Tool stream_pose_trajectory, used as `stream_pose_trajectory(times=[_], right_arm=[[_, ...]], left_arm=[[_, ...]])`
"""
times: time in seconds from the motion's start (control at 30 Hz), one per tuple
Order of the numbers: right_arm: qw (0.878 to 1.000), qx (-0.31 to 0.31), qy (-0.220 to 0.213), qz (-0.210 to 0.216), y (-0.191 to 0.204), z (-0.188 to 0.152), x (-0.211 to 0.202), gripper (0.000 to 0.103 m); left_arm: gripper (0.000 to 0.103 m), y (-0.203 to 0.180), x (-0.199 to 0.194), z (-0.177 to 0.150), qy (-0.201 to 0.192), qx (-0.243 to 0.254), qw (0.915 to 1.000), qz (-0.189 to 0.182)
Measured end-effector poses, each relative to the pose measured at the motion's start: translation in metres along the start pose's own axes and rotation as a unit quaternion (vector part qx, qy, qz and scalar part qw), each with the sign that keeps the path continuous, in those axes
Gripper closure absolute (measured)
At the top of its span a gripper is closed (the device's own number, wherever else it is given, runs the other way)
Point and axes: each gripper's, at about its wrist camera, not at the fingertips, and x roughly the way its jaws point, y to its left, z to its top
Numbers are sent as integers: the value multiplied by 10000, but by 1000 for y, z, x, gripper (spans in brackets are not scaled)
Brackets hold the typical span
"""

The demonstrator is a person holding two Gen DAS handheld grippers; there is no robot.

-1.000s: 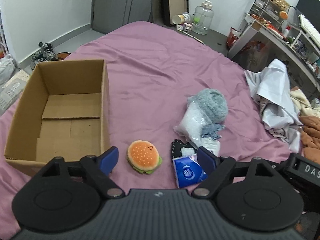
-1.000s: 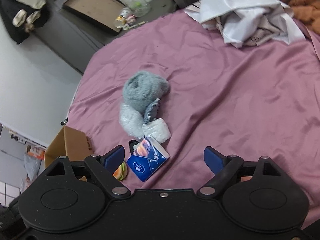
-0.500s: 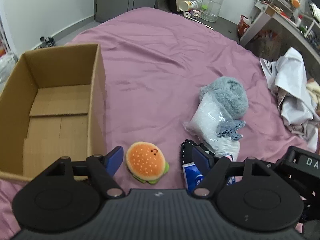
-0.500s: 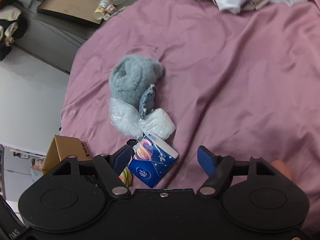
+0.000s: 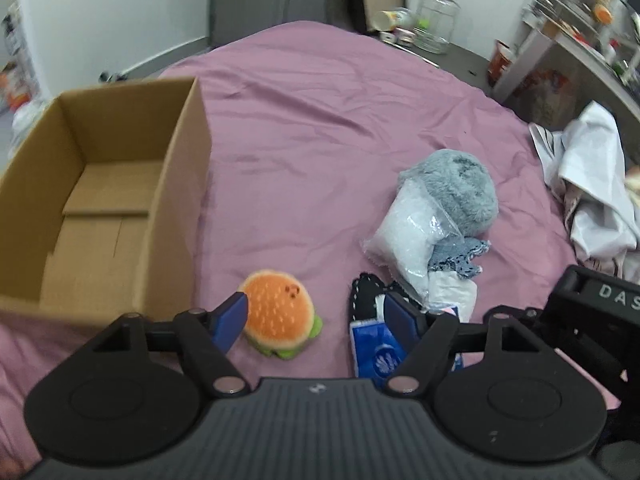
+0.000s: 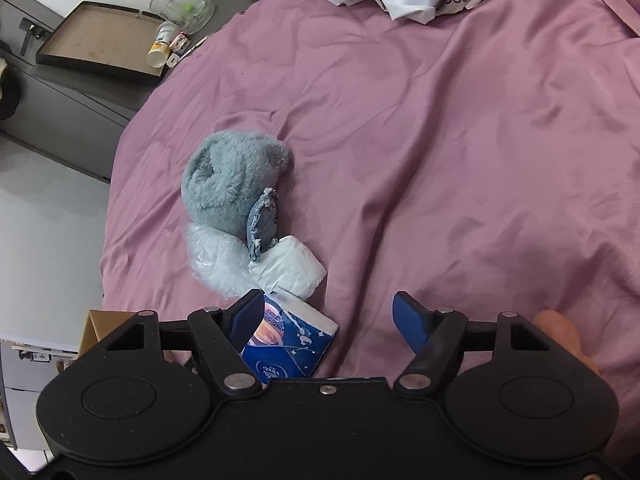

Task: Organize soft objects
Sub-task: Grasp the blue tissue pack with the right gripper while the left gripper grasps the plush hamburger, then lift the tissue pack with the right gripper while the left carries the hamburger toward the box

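Left wrist view first: at the far left I see the open cardboard box (image 5: 100,208) sitting on the purple bedspread (image 5: 320,120). Just right of its near corner my left gripper (image 5: 316,318) has its jaws spread about the burger plush (image 5: 280,316); they have just been closing in, the left pad sits right against the plush's side, but I cannot tell whether it touches, and the right pad stands clear of it, in front of the blue tissue pack (image 5: 374,354). Nothing is pinched yet. Farther right lie a black fabric piece (image 5: 364,292), a clear plastic bag (image 5: 408,236) and a grey fluffy plush (image 5: 456,184), bunched together.

Right wrist view: my right gripper (image 6: 326,320) also stands spread, having just narrowed. Its left pad overlaps the tissue pack's (image 6: 292,344) left edge; its right pad hangs over bare bedspread, well apart from the pack. Beyond lie a white folded packet (image 6: 292,268) and the grey plush (image 6: 232,184).
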Motion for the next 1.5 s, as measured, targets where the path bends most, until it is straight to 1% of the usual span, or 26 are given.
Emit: stream_pose_trajectory(times=[0.03, 0.1, 0.2, 0.27, 0.33, 0.57, 0.7, 0.77, 0.8, 0.9, 1.1, 1.27, 1.43, 1.5], right_arm=[[10000, 6, -11, 12, 0, 0, 0, 33], [10000, 23, -44, 16, 2, -1, -1, 33], [10000, -16, -9, 45, 2, -3, -1, 33], [10000, -52, 32, 25, 3, -3, 1, 33], [10000, -57, 65, 6, 4, -3, 2, 33], [9996, -229, 181, -27, 10, -7, 9, 33], [9991, -328, 257, -85, 11, -10, 16, 33], [9988, -349, 333, -60, 12, -11, 19, 33], [9987, -366, 353, -45, 12, -11, 20, 33], [9985, -363, 407, 12, 12, -11, 22, 33], [9982, -316, 498, 99, 11, -12, 24, 33], [9980, -118, 615, 113, 6, -15, 35, 33], [9983, -131, 549, 128, 8, -15, 40, 33], [9983, -137, 518, 221, 7, -16, 38, 48]], left_arm=[[29, -2, -2, -4, -88, 7, 10000, 32], [29, -7, -2, -10, -249, 176, 9994, 175], [36, -4, 6, -14, -236, 105, 9992, 321], [37, 0, 11, -15, -273, 51, 9984, 502], [40, 5, 15, -16, -257, -57, 9980, 578], [40, 10, 31, -21, -161, -68, 9969, 761], [40, 14, 37, -23, -122, -108, 9974, 696], [48, 18, 39, -24, -111, -202, 9978, 614], [60, 21, 39, -24, -91, -280, 9979, 579], [64, 29, 37, -24, -102, -451, 9976, 514], [65, 34, 25, -27, -112, -497, 9983, 281], [65, 38, 15, -28, -127, -549, 9983, 127], [65, 43, 5, -25, -189, -580, 9981, 25], [65, 42, 1, -24, -230, -551, 9982, -3]])
